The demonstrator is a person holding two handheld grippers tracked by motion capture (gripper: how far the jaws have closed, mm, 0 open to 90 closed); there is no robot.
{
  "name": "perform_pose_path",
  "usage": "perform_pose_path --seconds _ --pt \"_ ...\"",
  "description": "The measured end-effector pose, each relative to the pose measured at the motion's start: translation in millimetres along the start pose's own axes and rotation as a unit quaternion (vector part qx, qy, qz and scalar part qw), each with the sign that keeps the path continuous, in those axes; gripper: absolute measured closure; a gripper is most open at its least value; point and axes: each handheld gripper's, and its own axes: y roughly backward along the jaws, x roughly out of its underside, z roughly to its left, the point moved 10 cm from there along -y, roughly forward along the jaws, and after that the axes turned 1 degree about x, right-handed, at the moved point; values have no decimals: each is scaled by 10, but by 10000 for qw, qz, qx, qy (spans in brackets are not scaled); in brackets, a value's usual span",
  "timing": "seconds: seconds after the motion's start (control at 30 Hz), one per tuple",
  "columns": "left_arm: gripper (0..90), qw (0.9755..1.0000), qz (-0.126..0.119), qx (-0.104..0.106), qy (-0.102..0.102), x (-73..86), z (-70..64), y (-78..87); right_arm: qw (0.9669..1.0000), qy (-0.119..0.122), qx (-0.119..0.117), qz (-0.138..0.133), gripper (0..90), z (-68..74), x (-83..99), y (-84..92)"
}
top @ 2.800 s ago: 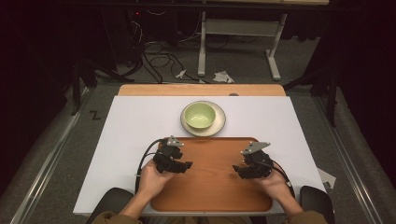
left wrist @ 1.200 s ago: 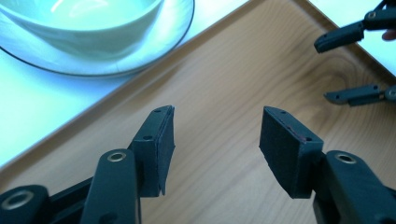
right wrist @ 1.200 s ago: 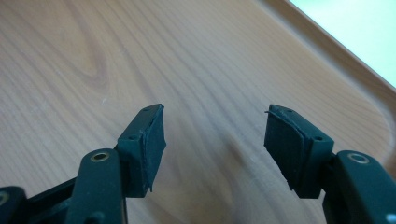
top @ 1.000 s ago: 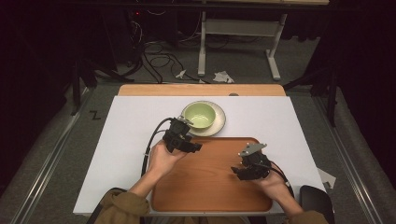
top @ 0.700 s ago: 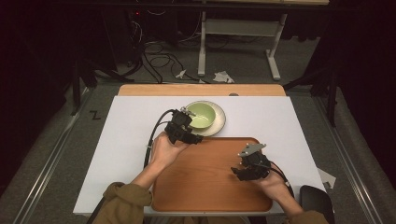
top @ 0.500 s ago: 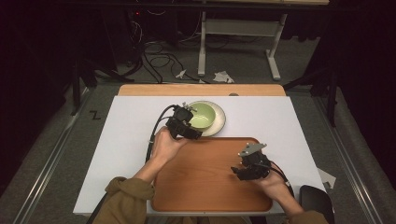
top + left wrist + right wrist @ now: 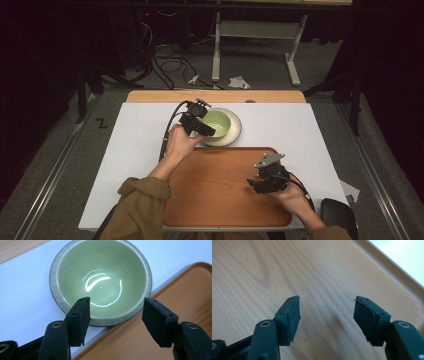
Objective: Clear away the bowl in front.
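A pale green bowl (image 7: 222, 124) with a grey rim stands empty on the white mat, just beyond the far edge of the wooden tray (image 7: 215, 190). My left gripper (image 7: 206, 130) hovers at the bowl's near-left rim. Its jaws have just been opening and now stand wide, with nothing pressed between them. In the left gripper view the bowl (image 7: 102, 282) sits right ahead of the left gripper (image 7: 116, 300), and the tray's corner (image 7: 180, 287) is at the right. My right gripper (image 7: 253, 185) is open over the tray's right part. In its own view the right gripper (image 7: 327, 298) frames bare tray wood (image 7: 262, 270).
The white mat (image 7: 140, 150) covers most of the table, with a strip of wooden tabletop (image 7: 215, 96) at the far edge. Beyond the table are floor cables (image 7: 170, 62), a desk frame (image 7: 250, 35) and paper scraps (image 7: 237, 81).
My left hand has moved forward and to the right, from the tray's far-left corner up to the bowl's rim. The right hand has stayed where it was.
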Motion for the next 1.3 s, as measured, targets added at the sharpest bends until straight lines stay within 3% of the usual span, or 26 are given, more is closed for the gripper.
perform_pose_path --seconds 0.27,0.4,0.73,0.83,1.3 --pt "390 9995 154 -175 207 -94 169 -109 10000 -8 -23 -9 384 9 -13 13" --pt "388 9988 310 -288 258 -91 244 -192 10000 18 -26 3 383 9 -8 3" --pt "394 9958 500 -390 655 -40 445 -390 10000 56 -62 15 383 38 -17 -4" --pt "412 9949 543 -355 769 -22 464 -449 10000 41 -50 14 383 29 -16 1" --pt "535 9938 612 -207 908 7 443 -623 10000 61 8 -38 385 47 -36 0"
